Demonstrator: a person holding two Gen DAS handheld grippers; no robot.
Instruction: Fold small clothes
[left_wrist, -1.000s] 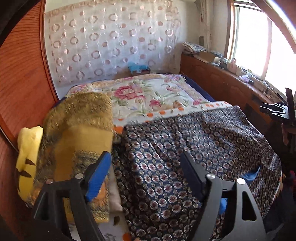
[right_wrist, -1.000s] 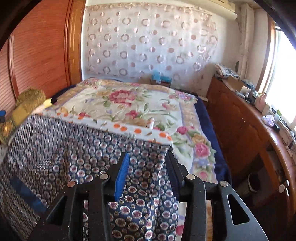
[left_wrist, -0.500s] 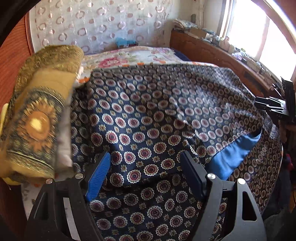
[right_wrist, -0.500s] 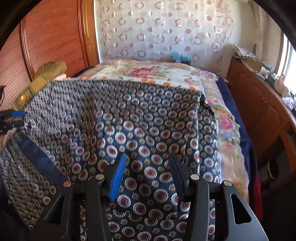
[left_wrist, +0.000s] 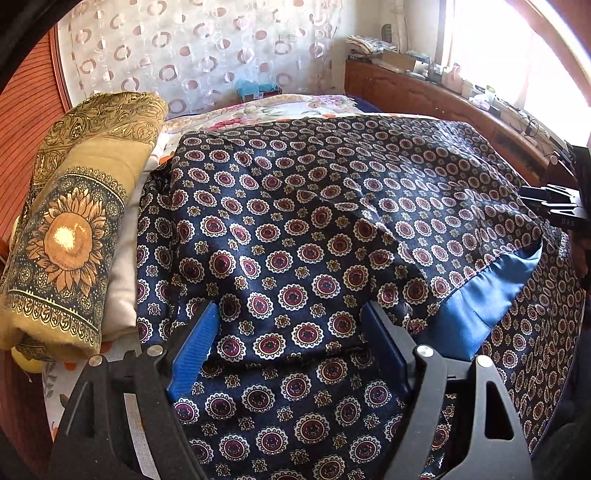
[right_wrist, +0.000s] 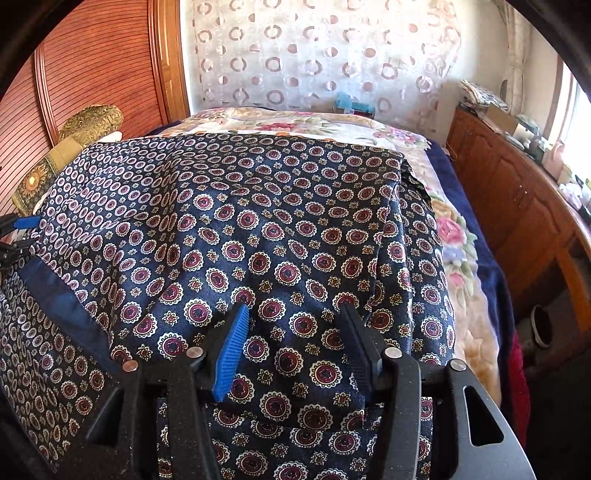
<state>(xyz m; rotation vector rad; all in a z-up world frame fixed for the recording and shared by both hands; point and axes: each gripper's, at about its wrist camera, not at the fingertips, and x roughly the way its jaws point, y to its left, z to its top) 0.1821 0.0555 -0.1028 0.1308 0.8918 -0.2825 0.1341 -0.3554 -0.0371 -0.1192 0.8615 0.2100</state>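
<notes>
Crosswise on the bed lies the patterned garment (left_wrist: 295, 221), left gripper (left_wrist: 291, 325) wide, right gripper (right_wrist: 295, 325) opening above it.

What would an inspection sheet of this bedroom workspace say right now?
Surface: bed with floral bedspread, mostly covered.
Job's things: dark patterned garment spread on the bed, top layer folded over, blue lining showing.
Clutter: folded sunflower blanket beside the garment.
Grippers: left gripper low over the garment, jaws apart, not pinching; right gripper likewise, jaws opening, cloth lying between them.
Cables: nothing seen for certain.
Surroundings: wooden cabinet with small items on top, circle-pattern curtain, bright window.
</notes>
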